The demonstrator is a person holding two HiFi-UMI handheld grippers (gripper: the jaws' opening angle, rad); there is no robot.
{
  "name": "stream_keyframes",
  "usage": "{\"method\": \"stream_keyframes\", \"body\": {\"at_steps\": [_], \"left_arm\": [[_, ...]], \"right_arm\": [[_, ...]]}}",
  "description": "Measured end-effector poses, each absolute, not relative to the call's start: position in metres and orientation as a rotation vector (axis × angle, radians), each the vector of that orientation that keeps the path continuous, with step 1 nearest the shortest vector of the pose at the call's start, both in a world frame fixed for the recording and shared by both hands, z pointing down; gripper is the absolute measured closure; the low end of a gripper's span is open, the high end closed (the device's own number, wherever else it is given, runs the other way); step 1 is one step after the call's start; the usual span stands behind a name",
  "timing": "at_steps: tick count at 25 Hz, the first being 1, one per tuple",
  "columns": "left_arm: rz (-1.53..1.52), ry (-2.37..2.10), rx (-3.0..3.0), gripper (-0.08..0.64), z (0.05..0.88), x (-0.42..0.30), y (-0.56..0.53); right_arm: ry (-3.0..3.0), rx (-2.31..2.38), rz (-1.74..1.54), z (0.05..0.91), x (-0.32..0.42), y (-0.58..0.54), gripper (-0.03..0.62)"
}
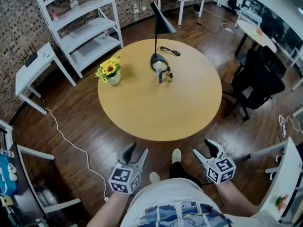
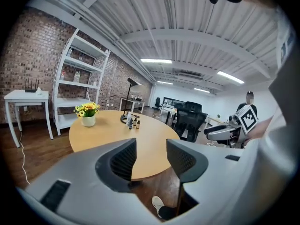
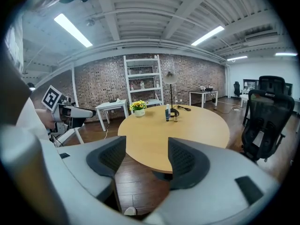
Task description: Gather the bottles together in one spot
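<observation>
Three small bottles [image 1: 164, 74] stand close together beside the lamp base on the far part of the round wooden table [image 1: 142, 112]; one is taller and pale, two are short and brown. They show small in the left gripper view [image 2: 133, 123] and in the right gripper view [image 3: 169, 113]. My left gripper [image 1: 137, 150] hovers over the floor short of the table's near edge, open and empty. My right gripper [image 1: 202, 148] hangs level with it to the right, also open with nothing between its fingers. Both are far from the bottles.
A black lamp [image 1: 158, 37] with a cable and a pot of yellow flowers [image 1: 110, 71] share the table. A black office chair [image 1: 258, 82] stands right of it, white shelves [image 1: 80, 22] and a side table [image 1: 33, 70] to the left. The person's shoes [image 1: 176, 155] are below the table edge.
</observation>
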State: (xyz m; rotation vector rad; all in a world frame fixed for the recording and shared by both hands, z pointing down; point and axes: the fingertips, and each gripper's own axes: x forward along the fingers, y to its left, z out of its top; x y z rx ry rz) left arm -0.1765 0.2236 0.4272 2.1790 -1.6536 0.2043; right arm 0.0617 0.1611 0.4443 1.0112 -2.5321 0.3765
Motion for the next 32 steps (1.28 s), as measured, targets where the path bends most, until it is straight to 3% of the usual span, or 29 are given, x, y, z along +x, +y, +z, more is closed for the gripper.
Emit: {"method": "stream_keyframes", "body": {"at_steps": [32], "left_arm": [[0.244,-1.690,2.143,0.380,0.449,-0.189,0.272]], "right_arm": [[-2.497,1.000,0.409,0.453,0.051,0.192,0.302]]}}
